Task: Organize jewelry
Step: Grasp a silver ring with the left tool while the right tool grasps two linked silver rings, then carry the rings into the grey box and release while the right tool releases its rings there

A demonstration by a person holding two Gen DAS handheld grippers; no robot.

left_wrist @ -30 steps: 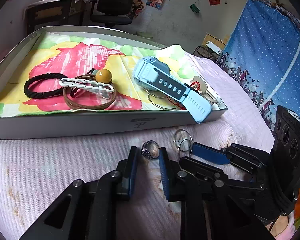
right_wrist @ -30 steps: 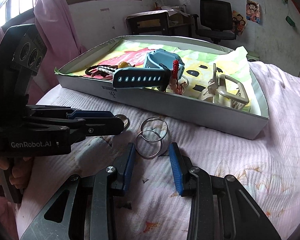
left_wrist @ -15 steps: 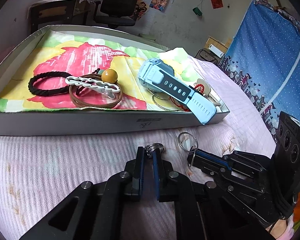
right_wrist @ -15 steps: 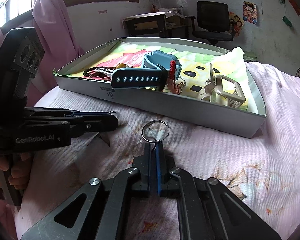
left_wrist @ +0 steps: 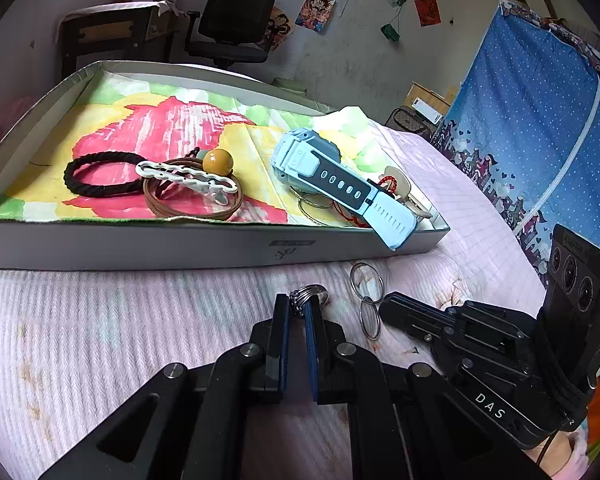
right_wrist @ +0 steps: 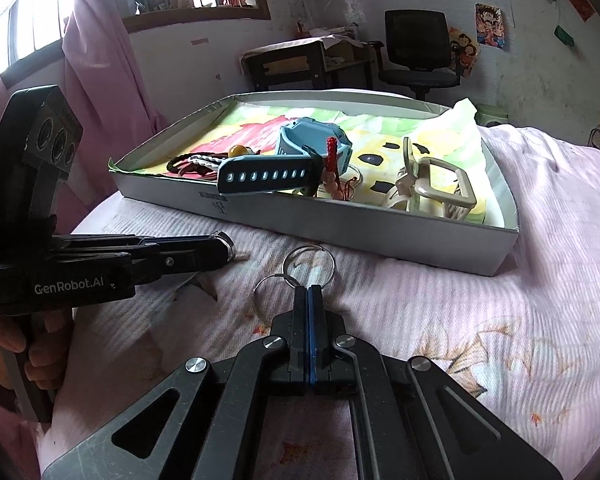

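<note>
Silver-coloured pieces were the only jewelry I could see outside the white box (left_wrist: 204, 246) at this moment, both lying on the pink bedspread (left_wrist: 100, 320) just in front of its near wall. My left gripper (left_wrist: 296, 312) was clenched on the chunky ring (left_wrist: 309, 294), the blue pads pressing its near edge while the rest of the band showed beyond the tips. My right gripper (right_wrist: 309, 292) was shut tight on the pair of linked wire hoops (right_wrist: 300, 266), which stood up from its tips against the bedspread. Inside the box, on the painted paper lining, I counted items I judged already sorted: a black hair tie (left_wrist: 96, 174), a white clip (left_wrist: 188, 178) across brown bangles (left_wrist: 192, 200) with an amber bead (left_wrist: 218, 160), a light blue watch (left_wrist: 340, 184) whose strap overhung the near wall, and, in the right wrist view, a beige hair claw (right_wrist: 432, 192). I judged the task close to its end: two grasps were made, and the lift and placing into the box remained for both pieces.
</note>
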